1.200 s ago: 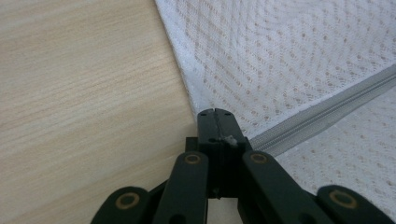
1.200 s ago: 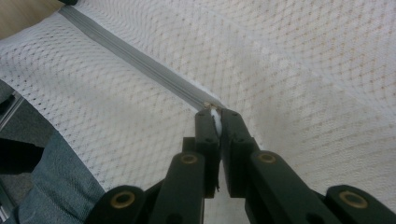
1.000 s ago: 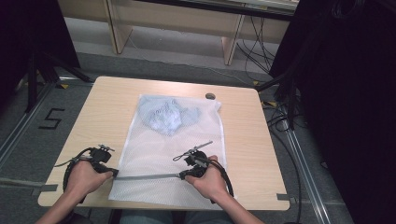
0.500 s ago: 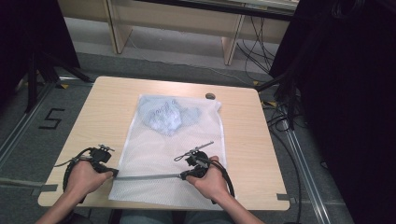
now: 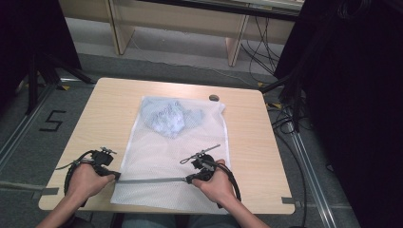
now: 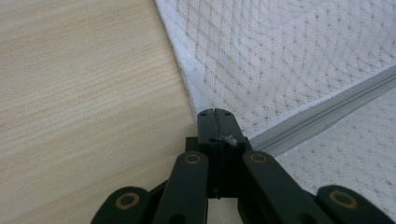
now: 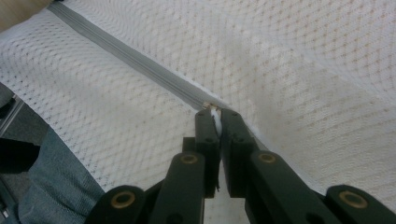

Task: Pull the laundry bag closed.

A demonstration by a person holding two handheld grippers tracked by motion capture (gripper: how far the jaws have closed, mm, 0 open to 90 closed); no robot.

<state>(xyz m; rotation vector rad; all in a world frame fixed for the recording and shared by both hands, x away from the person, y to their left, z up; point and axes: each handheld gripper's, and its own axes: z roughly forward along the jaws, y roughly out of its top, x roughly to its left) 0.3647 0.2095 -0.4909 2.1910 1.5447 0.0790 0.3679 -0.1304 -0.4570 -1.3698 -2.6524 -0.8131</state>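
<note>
- Mesh bag (image 5: 173,156) lies flat mid-desk, long axis 12 to 6, its near end hanging over the 6 o'clock edge of the desk (image 5: 109,109).
- Blue garment (image 5: 168,116) bunched inside at the bag's 12 o'clock end, well apart from both claws.
- Grey zipper (image 5: 149,180) crosses the near end from 9 to 3, at right angles to the bag's length.
- Left claw (image 6: 215,122): jaws together, clamped at the bag's 9 o'clock edge where the zipper tape ends; a shred of fabric shows between the tips.
- Right claw (image 7: 215,119): jaws together on a small white pull (image 7: 214,115) at the zipper slider, roughly mid-bag.
- High view: left claw (image 5: 114,175) and right claw (image 5: 189,179) sit at either end of the grey run of zipper.
- Key relation: the zipper runs straight between the two claws. Unzipped or zipped, I cannot tell.
- Judgement: left claw anchors; right claw holds the slider, so any travel goes along the 9–3 line. Pulling off that line risks bunching the mesh.
</note>
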